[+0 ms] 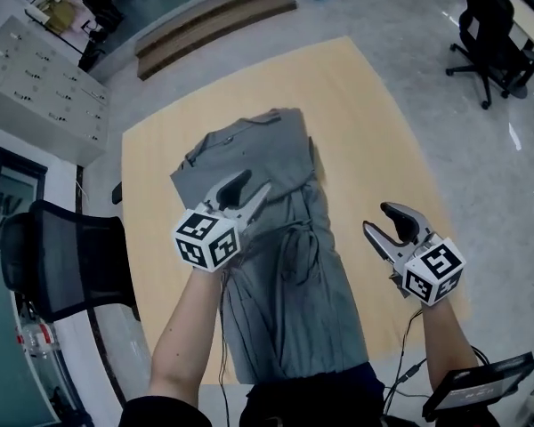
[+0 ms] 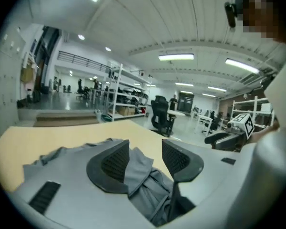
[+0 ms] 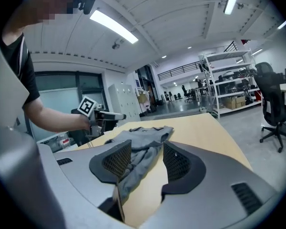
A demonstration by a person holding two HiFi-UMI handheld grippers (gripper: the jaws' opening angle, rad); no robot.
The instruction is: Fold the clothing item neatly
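Both released: left tool is held over the garment, right tool beside it — a chair nearby.

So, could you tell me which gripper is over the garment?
The left gripper, over the grey garment; the right gripper is beside it, over bare table.

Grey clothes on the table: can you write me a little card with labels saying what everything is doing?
Clothing: grey, lying lengthways on the table, creased, not neatly folded yet
Table: light wood
Left gripper: open, over the clothing's far part
Right gripper: open, empty, over bare table to the right of the clothing
Chair: black, beside the table's left edge
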